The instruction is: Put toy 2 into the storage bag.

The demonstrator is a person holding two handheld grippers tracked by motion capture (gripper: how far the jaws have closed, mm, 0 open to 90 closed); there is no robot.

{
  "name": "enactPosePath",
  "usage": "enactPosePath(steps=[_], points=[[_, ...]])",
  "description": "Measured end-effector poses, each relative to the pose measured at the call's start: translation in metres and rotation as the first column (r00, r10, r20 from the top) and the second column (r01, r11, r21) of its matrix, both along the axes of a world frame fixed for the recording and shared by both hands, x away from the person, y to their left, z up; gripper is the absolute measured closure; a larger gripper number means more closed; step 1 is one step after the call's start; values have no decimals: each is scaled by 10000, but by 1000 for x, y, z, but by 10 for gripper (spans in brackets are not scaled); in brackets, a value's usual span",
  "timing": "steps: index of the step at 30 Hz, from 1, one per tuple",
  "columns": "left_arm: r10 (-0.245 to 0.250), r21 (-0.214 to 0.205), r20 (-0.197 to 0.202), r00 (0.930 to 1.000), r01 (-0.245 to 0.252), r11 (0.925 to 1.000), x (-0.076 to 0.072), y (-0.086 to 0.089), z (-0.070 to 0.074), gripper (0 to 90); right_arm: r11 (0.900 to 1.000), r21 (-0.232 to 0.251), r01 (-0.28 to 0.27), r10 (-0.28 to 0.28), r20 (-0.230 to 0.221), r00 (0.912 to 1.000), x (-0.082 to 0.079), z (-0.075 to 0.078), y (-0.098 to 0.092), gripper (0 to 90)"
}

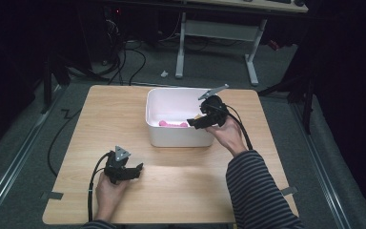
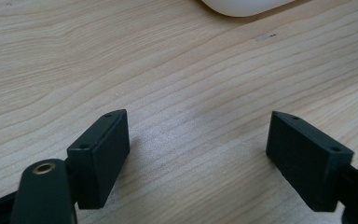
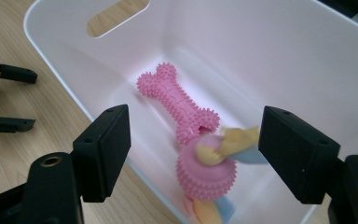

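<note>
Right gripper (image 3: 193, 154): your jaws stand wide apart and hold nothing; they hover over the near end of the white bin (image 3: 279, 51), tilted down into it.
Toy below the jaws: a pink spiked ball (image 3: 205, 175) with yellow and blue cloth strips lies on the bin floor, between and just under your jaws; it looks blurred, so it may be in motion.
Pink bone (image 3: 177, 102): lies straight ahead of your jaws, its near end touching the ball.
Bin wall: the near rim runs just beneath your left-hand jaw; the cut-out handle (image 3: 116, 16) is ahead, at the far end.
Step in hand (judged): placing toys into the bin, with the ball apparently just let go.
How to do it well: keep the jaws spread and lift straight back along your own axis, so neither jaw catches the rim or drags the cloth strips out.
Left gripper (image 2: 198, 140): jaws wide, empty, low over the bare wooden table (image 2: 121, 56); the bin's rounded corner (image 2: 242, 5) is ahead of it, well apart.
</note>
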State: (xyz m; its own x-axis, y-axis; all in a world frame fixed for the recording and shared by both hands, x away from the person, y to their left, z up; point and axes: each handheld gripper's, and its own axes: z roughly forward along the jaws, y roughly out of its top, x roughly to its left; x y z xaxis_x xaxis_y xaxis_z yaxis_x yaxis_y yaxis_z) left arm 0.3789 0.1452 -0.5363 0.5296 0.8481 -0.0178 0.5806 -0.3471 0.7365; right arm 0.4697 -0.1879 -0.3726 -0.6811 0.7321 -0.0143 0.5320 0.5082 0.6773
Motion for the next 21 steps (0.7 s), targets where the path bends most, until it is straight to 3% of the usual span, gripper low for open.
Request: enactPosePath(steps=[5,6,9,12,13,15,19,21], points=[[13,-13,7,10000,-13,10000,0,0,0,215,9985,408,357,-372,382,9986,-20,-1,-20,282],[12,-9,8,10000,-12,10000,0,0,0,215,9966,632,527,-560,528,9970,-33,-1,-32,298],[3,8,9,10000,-3,10000,0,0,0,215,9939,862,692,-738,513,9960,-44,-4,-42,315],[16,16,14,10000,-16,10000,0,0,0,215,9894,1158,881,-961,662,9932,-68,-17,-63,341],[16,16,14,10000,-16,10000,0,0,0,215,9894,1158,881,-961,662,9932,-68,-17,-63,341],[20,21,17,10000,-20,10000,0,0,0,215,9869,1243,1026,-1115,670,9915,-77,-28,-71,347],[25,31,21,10000,-25,10000,0,0,0,215,9772,1160,1776,-1841,473,9818,-95,-71,-93,358],[29,33,23,10000,-29,10000,0,0,0,214,9679,848,2367,-2402,328,9702,-99,-97,-103,360]])
